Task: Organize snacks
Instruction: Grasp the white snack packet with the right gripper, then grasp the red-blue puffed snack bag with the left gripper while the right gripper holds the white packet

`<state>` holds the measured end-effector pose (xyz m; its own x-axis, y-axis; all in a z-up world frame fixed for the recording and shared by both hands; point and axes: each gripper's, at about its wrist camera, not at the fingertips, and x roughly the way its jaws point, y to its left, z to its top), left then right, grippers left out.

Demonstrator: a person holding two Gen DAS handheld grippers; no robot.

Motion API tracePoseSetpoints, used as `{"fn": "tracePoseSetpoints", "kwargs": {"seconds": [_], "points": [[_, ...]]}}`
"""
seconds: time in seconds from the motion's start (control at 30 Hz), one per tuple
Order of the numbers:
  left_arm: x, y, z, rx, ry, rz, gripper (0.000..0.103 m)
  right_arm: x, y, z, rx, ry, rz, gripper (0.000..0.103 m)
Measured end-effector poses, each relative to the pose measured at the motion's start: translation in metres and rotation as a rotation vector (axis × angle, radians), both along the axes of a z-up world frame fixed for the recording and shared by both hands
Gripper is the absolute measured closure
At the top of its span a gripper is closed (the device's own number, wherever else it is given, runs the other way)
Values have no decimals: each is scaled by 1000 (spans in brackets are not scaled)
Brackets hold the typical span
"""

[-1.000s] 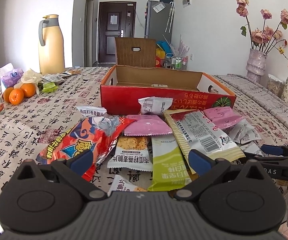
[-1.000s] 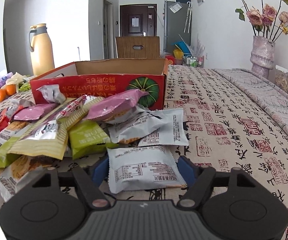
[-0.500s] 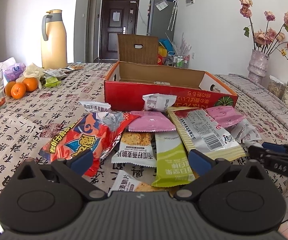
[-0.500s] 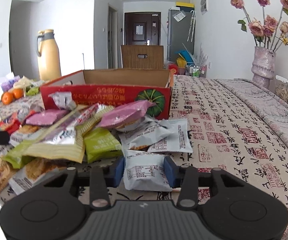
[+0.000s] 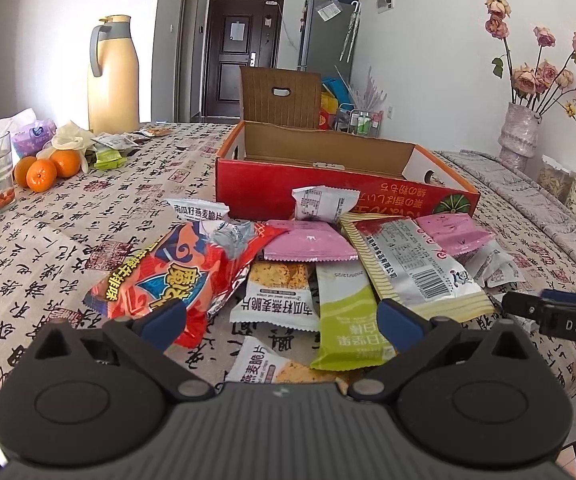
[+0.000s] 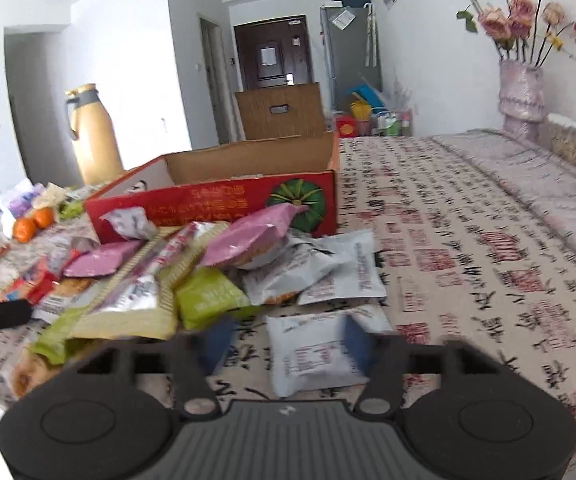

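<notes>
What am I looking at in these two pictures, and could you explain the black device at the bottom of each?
A person holds a two-finger gripper in each hand, and each gripper carries a wide-angle camera that looks along its fingers. One picture comes from the left gripper, the other from the right gripper. On the patterned tablecloth, snack packets are piled in front of an open red box, among them a red-orange bag and a green packet. Both grippers are open and hold nothing. A white packet lies between the right one's fingers, though that picture is blurred.
</notes>
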<state>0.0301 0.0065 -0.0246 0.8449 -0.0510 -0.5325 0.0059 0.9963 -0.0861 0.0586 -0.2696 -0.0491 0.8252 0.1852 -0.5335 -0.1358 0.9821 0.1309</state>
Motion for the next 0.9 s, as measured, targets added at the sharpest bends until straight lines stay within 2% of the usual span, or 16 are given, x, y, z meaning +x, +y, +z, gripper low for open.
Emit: {"fn": "tracePoseSetpoints", "kwargs": {"seconds": [0.03,0.17,0.27,0.3,0.4,0.43,0.5,0.53,0.57,0.7,0.9], "points": [[0,0,0,0,1,0,0,0,1,0,-22,-5,-12,22],[1,0,0,1,3,-4,0,12,-3,-1,-103,38,3,17],[0,1,0,0,2,1,0,38,-9,-8,-123,180,42,13],[0,1,0,0,2,6,0,42,-11,-7,-121,196,58,13],[0,4,1,-5,1,19,0,52,-8,0,-144,267,104,23],[0,4,2,-6,0,22,0,53,-6,2,-150,278,117,32],[-1,6,2,-9,-2,25,0,53,-3,5,-161,298,139,41],[-1,6,3,-10,-4,25,0,53,-2,6,-159,306,142,51],[-1,7,3,-11,-5,25,0,53,-2,8,-156,312,142,56],[-1,9,4,-15,-6,26,0,51,-6,10,-126,311,128,61],[4,16,6,-4,-9,36,0,36,-5,20,-86,225,100,62]]}}
